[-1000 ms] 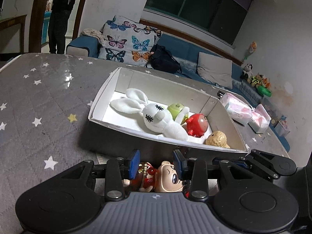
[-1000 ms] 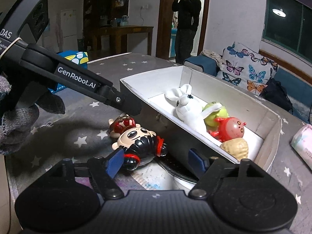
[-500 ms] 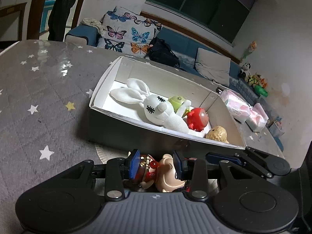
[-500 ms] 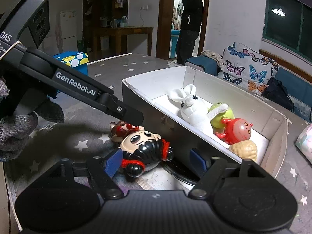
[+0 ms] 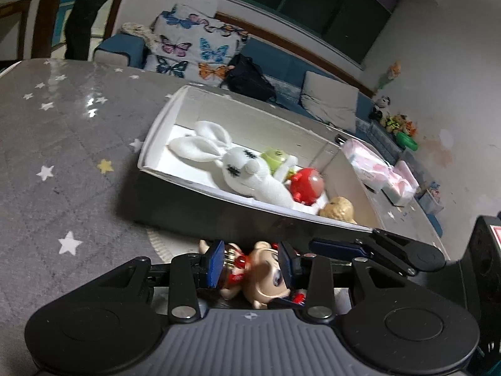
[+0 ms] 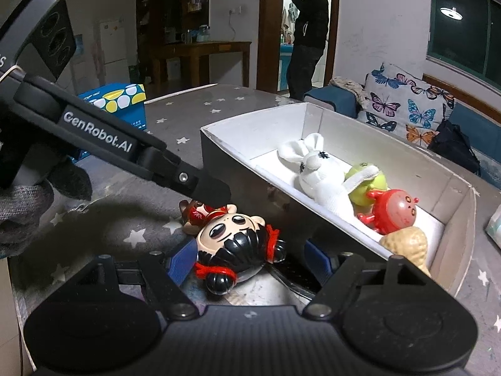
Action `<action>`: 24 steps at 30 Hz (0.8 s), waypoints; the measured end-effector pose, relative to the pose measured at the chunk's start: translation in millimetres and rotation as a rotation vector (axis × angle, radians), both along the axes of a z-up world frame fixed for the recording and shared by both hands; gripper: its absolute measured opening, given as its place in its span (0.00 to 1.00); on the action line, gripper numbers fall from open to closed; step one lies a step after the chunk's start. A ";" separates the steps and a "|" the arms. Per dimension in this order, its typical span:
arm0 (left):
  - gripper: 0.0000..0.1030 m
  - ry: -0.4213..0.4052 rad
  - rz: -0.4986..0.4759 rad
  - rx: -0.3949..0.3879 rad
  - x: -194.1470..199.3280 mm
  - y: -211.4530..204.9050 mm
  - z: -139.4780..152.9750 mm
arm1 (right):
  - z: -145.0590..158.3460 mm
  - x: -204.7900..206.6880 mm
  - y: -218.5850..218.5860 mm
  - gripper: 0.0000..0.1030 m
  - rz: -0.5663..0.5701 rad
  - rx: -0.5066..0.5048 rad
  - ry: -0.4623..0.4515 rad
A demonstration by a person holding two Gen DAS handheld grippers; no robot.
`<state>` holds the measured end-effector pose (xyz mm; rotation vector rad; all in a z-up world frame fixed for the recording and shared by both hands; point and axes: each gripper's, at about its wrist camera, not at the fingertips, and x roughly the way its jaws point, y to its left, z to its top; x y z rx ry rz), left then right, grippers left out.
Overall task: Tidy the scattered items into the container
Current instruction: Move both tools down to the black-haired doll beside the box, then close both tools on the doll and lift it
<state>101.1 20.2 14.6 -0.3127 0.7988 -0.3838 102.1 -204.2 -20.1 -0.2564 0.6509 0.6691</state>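
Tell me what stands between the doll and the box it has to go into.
The box's near wall. The doll lies on the table right against its outside, between the left gripper's fingers, so it must be lifted over the rim. Nothing else visible blocks it.

A: Box (image 5: 162, 131) pos.? Contents?

B: Box is set on the table (image 5: 47, 125), sofa (image 5: 281, 59) behind it. Inside, L to R in left wrist view: rabbit (image 5: 238, 169), frog toy (image 5: 275, 159) just behind rabbit, round toy (image 5: 307, 185), peanut (image 5: 338, 208) at the R end.

A: Doll (image 6: 231, 241)?

B: Laid on the table just in front of box's near wall, outside it. Flanked by the left gripper (image 5: 250, 264) fingers; seen betw. the right gripper (image 6: 247, 264) fingers too, w/ space at the sides. Tissue packs (image 5: 375, 169) lie beyond box's R end.
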 end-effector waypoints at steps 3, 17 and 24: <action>0.39 0.014 0.025 -0.024 0.9 9.2 -3.0 | -1.2 0.7 3.4 0.75 0.001 0.001 0.012; 0.39 0.077 0.047 -0.136 13.8 26.1 -25.3 | -3.8 -7.7 -2.1 0.74 -0.014 -0.009 0.047; 0.39 0.102 -0.001 -0.094 -10.3 29.1 -18.1 | -4.9 -16.4 -16.7 0.74 -0.035 -0.050 0.047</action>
